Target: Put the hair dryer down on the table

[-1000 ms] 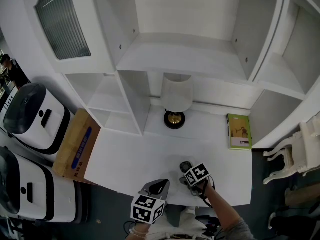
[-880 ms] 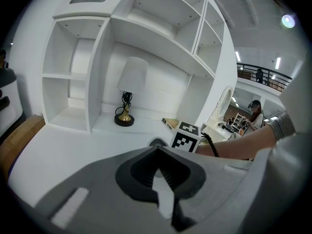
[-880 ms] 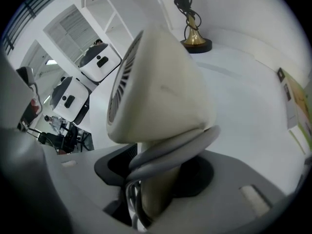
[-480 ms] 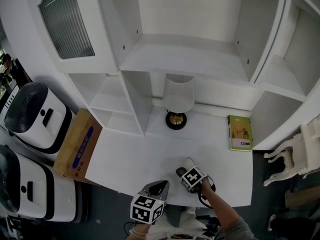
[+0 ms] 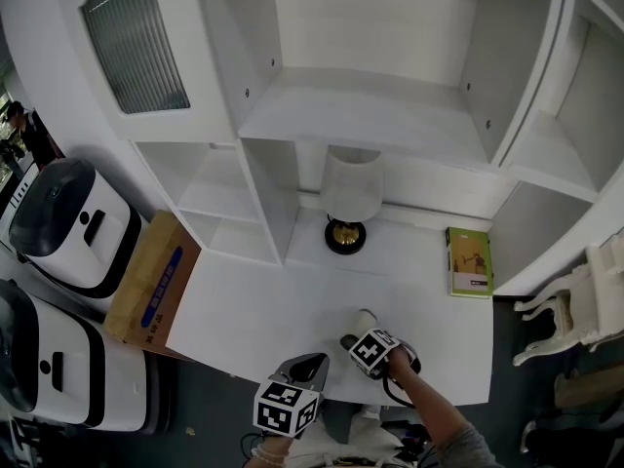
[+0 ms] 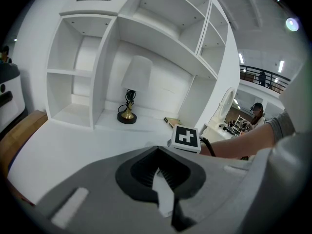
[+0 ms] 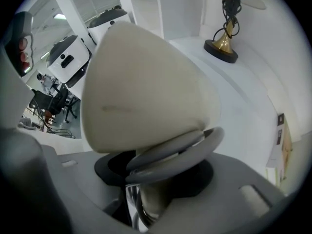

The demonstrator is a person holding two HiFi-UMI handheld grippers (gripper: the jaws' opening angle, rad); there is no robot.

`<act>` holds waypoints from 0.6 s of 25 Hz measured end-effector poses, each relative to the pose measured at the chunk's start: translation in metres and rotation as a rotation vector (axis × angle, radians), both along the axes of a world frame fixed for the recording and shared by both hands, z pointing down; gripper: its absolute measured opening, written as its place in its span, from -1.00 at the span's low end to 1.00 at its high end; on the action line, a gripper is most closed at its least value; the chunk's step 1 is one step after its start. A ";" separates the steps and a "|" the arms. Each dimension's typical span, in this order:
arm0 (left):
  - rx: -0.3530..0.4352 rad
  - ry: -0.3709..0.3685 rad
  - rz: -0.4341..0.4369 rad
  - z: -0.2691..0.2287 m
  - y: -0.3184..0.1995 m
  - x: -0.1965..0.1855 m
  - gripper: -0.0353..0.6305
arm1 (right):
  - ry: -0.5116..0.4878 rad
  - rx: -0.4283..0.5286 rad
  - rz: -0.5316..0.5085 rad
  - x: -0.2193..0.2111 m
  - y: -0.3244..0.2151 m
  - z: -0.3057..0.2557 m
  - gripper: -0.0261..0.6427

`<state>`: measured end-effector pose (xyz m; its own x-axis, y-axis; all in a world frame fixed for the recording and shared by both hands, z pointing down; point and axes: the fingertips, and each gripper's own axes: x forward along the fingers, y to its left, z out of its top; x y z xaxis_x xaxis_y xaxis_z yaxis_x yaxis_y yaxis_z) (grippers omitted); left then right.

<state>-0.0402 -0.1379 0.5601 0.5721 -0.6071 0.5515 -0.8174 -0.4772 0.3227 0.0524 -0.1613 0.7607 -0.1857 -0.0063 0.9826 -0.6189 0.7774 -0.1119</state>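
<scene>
In the head view, my right gripper (image 5: 375, 351) holds the hair dryer (image 5: 362, 321) near the table's (image 5: 253, 310) front edge, and my left gripper (image 5: 289, 405) hangs just off that edge. In the left gripper view, the jaws are together and empty. In the right gripper view, the jaws are clamped on the hair dryer's handle.

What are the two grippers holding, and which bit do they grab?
The right gripper holds the hair dryer by its narrow handle, just under the big cream body. The left gripper holds nothing; its jaws are together.
</scene>
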 end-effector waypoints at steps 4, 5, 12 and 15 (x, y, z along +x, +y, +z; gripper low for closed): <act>-0.005 0.001 -0.006 0.001 0.000 -0.002 -0.89 | 0.033 -0.006 -0.056 0.002 0.001 0.003 -0.23; -0.006 0.001 -0.008 0.002 -0.001 -0.003 -0.89 | 0.036 -0.011 -0.067 0.002 0.001 0.003 -0.23; -0.010 0.007 -0.003 0.002 -0.002 -0.003 -0.89 | 0.058 -0.042 -0.163 0.004 0.000 0.004 -0.23; -0.015 0.009 0.006 0.004 -0.002 -0.001 -0.89 | 0.072 -0.048 -0.215 0.004 0.000 0.004 -0.22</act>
<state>-0.0411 -0.1401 0.5638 0.5804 -0.5952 0.5558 -0.8118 -0.4769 0.3370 0.0565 -0.1609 0.7651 -0.1073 0.0732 0.9915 -0.4476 0.8869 -0.1139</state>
